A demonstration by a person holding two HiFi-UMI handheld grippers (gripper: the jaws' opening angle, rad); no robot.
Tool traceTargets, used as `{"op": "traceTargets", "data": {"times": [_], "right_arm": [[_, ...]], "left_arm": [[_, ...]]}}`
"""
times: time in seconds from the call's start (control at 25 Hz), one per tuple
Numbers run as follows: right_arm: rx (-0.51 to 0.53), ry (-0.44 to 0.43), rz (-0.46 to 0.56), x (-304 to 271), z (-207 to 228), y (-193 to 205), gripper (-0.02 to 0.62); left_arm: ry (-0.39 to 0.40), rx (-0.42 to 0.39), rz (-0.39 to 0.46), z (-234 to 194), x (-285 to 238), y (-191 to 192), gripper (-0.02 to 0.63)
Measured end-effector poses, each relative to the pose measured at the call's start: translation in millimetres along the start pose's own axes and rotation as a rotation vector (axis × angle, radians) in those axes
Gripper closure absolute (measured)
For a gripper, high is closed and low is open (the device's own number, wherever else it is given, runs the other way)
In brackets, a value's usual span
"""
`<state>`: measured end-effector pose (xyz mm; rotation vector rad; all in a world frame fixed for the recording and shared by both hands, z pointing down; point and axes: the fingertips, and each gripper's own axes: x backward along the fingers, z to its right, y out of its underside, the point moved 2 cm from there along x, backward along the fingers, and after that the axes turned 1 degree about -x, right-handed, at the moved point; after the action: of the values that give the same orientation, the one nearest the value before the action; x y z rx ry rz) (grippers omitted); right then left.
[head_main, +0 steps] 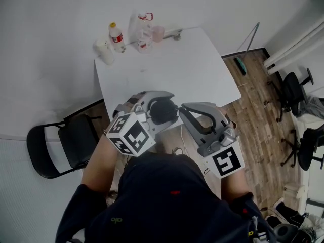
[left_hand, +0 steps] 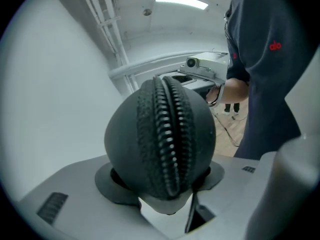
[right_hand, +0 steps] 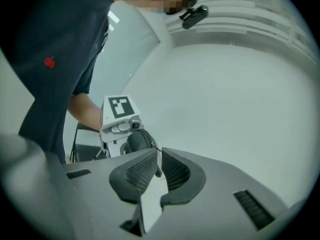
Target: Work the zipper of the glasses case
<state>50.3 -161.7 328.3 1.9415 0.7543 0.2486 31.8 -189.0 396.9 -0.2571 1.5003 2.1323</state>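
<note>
Left gripper view: black oval fabric glasses case (left_hand: 160, 134) pinched in the left gripper (left_hand: 162, 184), zipper closed. The right gripper (right_hand: 157, 163), jaws pressed together at the case's end, probably must next draw the pull along.

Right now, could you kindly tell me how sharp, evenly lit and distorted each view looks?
Head view: evenly lit and sharp, with little shadow on the table. Left gripper view: strong fisheye with black corners, the ceiling light blown out, the glasses case crisp down to its zipper teeth. Right gripper view: same fisheye, foreground soft, flat even light.

Table (head_main: 202, 70) mostly bare; bottles (head_main: 117, 37) crowd far edge — chair (head_main: 78, 140) left.
</note>
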Motion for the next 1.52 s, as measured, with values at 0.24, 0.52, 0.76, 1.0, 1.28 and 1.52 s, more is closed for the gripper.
{"op": "traceTargets", "data": {"times": [0.24,0.52,0.76,1.0,1.28,1.52], "right_arm": [[-0.607,-0.095,0.264,15,17,-7,0.523],[-1.037,-0.313,0.381,13,18,-6,0.465],[-1.322,-0.438,0.436,9,10,4,0.465],[-1.48,-0.483,0.514,8,12,9,0.529],[-1.176,-0.296,0.342,11,15,5,0.575],[-0.857,-0.19,0.153,2,13,-1,0.575]], "left_arm": [[-0.268,-0.161,0.044,-30,17,-22,0.341],[-0.302,-0.35,-0.001,-31,17,-30,0.341],[-0.313,-0.4,-0.058,-32,13,-24,0.341],[-0.314,-0.464,-0.117,-28,9,-16,0.341],[-0.325,-0.454,-0.196,-31,5,-7,0.341],[-0.327,-0.371,-0.255,-40,-6,9,0.341]]}}
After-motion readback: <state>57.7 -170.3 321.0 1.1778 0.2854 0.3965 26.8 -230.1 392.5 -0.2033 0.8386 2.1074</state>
